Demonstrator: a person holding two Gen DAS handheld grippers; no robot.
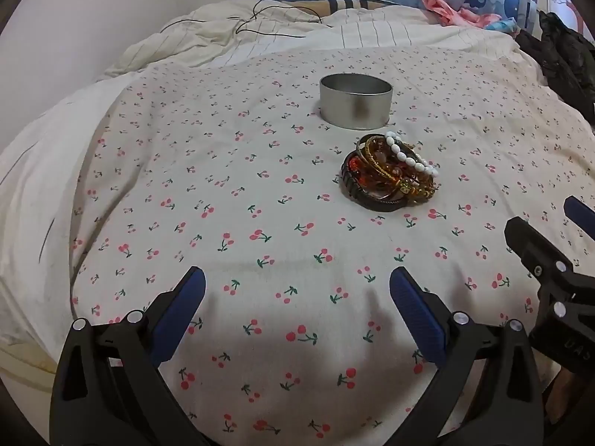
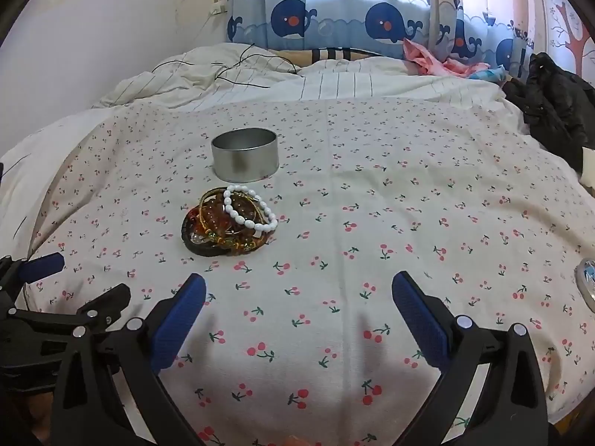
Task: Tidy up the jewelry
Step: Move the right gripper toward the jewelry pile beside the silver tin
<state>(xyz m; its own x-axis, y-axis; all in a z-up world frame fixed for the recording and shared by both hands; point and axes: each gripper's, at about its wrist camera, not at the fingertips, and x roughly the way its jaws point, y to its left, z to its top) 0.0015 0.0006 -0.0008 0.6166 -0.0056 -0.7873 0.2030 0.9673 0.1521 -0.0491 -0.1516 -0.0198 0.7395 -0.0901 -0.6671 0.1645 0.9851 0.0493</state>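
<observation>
Several bracelets ahead of right gripper

Left hand-held gripper of black plastic, two angled fingers with ribbed blue pads, round silver screws near the pads, right hand-held gripper alike

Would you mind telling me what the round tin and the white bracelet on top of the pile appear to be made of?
Round tin: probably thin metal, brushed silver finish; its wall shows soft grey reflections.
White bracelet: glossy oval beads, perhaps plastic, glass or shell; the highlights don't settle which.
</observation>
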